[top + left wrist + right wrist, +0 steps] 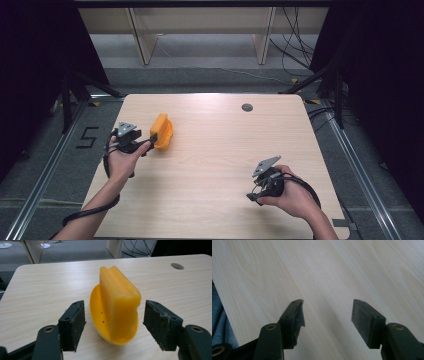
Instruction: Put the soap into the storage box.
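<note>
An orange bar of soap (118, 300) stands on edge in a shallow yellow-orange soap dish (98, 312) on the pale wood table. In the high view the soap with its dish (162, 131) sits at the table's left side. My left gripper (150, 140) is open, its jaws on either side of the soap and dish, clear gaps showing on both sides in the left gripper view (113, 325). My right gripper (252, 196) hovers open over bare wood near the table's front right, with nothing between its jaws (327, 315).
A small round grommet hole (247, 107) lies at the table's (225, 150) far right. Wooden furniture legs and cables stand on the floor beyond the far edge. Black stands flank both sides of the table.
</note>
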Available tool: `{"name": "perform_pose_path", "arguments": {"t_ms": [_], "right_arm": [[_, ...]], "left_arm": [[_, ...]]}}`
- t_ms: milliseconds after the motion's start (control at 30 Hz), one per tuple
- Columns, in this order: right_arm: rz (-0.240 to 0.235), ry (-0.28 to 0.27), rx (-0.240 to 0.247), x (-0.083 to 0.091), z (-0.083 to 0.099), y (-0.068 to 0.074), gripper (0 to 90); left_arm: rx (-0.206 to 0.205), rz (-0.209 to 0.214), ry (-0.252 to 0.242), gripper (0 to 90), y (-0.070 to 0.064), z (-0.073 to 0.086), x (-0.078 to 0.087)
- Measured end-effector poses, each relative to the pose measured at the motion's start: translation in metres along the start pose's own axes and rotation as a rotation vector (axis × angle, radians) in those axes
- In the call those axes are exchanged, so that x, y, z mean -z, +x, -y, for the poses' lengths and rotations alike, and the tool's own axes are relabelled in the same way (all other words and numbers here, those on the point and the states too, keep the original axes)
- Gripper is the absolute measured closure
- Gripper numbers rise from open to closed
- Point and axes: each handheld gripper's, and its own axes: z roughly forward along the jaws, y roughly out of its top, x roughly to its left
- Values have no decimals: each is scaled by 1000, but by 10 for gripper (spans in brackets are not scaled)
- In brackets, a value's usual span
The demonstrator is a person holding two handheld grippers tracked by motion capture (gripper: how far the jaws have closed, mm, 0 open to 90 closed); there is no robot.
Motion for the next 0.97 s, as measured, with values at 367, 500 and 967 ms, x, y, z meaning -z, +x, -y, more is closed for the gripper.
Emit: {"name": "perform_pose_path", "arguments": {"t_ms": [367,500,967], "right_arm": [[5,-38,-48,3,9,-1,428],[44,-102,-73,2,13,-2,430],[175,-305,-209,7,32,-16,438]], "left_arm": [[-90,27,40,318,44,40,80],[-57,18,48,324,51,62,109],[-109,76,97,324,44,73,112]]}}
